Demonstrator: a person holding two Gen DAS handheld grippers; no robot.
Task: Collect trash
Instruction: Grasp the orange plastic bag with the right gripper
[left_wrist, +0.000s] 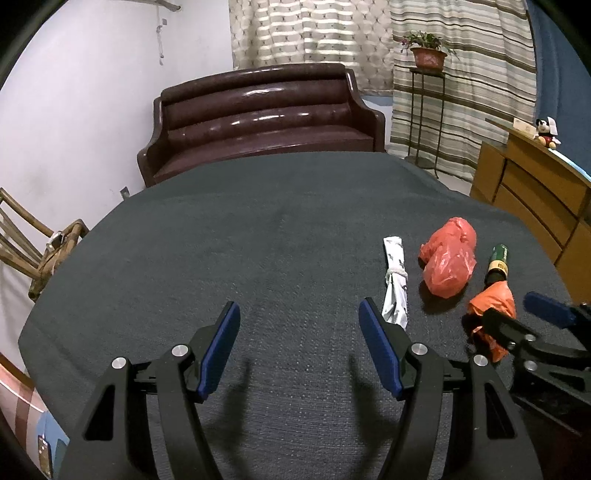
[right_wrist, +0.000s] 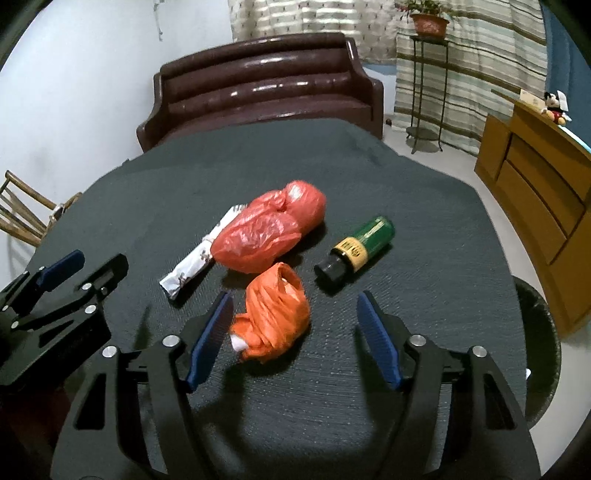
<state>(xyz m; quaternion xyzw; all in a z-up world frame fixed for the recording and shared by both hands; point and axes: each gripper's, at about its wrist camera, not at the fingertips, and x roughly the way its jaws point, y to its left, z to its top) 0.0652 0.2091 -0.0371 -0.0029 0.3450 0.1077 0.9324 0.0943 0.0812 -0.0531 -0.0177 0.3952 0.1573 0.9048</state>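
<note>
**Gripper hardware, L & R**

Left gripper (left_wrist: 299, 347) and right gripper (right_wrist: 295, 338) look identical: matte black plastic arms w/ curved linkages and triangular cut-outs, round silver screw heads at the pivots, flat blue ribbed pads (right_wrist: 208, 339) lining each finger's inner face.

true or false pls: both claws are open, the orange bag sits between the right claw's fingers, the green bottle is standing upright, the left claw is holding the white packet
1. Both claws are open: true; left claw and right claw stand wide, holding nothing.
2. Orange bag between the right claw's fingers: true.
3. Green bottle upright: false, it lies on its side on the table.
4. Left claw holds the white packet: false, the packet lies on the cloth beside its right finger.
</note>
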